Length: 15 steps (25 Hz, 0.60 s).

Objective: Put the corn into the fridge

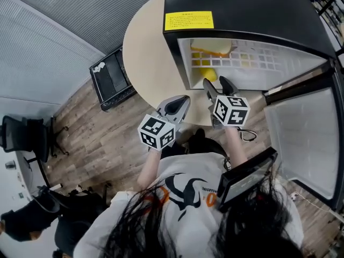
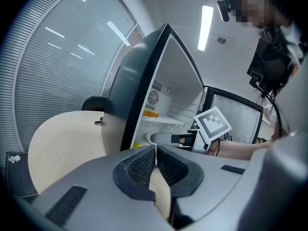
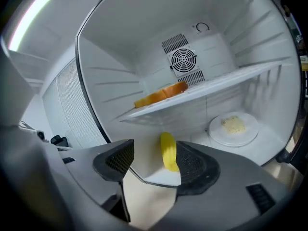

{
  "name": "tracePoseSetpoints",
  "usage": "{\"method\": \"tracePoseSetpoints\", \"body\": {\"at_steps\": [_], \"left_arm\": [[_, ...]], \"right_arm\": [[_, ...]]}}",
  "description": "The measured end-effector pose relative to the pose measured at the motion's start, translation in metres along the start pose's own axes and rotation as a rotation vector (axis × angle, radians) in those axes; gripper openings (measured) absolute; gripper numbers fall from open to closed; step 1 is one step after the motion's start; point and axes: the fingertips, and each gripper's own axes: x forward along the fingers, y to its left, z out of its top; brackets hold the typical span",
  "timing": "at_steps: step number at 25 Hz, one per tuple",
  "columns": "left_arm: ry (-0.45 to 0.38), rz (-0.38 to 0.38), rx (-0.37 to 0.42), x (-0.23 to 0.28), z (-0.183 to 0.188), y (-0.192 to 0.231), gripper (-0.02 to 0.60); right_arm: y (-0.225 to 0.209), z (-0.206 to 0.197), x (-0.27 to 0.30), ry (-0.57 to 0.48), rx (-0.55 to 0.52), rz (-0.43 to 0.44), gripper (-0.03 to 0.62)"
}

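The corn [image 1: 209,74] is a short yellow cob lying on the floor of the open fridge [image 1: 242,4], just inside its front edge. My right gripper [image 1: 215,83] is at the fridge opening, open, its tips right in front of the cob. In the right gripper view the corn [image 3: 168,150] lies past the wide gap, close to the right-hand jaw, and my right gripper [image 3: 155,149] holds nothing. My left gripper [image 1: 180,104] hovers over the table edge left of the fridge. In the left gripper view my left gripper [image 2: 155,152] is shut and empty.
An orange slab of food [image 3: 161,95] lies on the fridge shelf [image 3: 216,83]. A white plate [image 3: 233,127] with pale food sits on the fridge floor at right. The fridge door [image 1: 301,138] hangs open to the right. The fridge stands on a round beige table [image 1: 145,58].
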Motion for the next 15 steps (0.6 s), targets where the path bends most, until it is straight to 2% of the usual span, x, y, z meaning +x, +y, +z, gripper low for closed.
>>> {"method": "tracePoseSetpoints", "body": {"at_steps": [7, 11, 15], "left_arm": [[0.009, -0.067, 0.030, 0.005, 0.006, -0.010, 0.015], [0.028, -0.113, 0.040, -0.001, -0.001, -0.017, 0.015], [0.033, -0.150, 0.054, -0.016, -0.007, -0.022, 0.015]], "right_arm": [[0.007, 0.007, -0.026, -0.051, 0.018, -0.042, 0.218], [0.021, 0.004, -0.039, -0.080, 0.046, -0.059, 0.140], [0.039, -0.004, -0.052, -0.099, 0.051, -0.079, 0.100]]}}
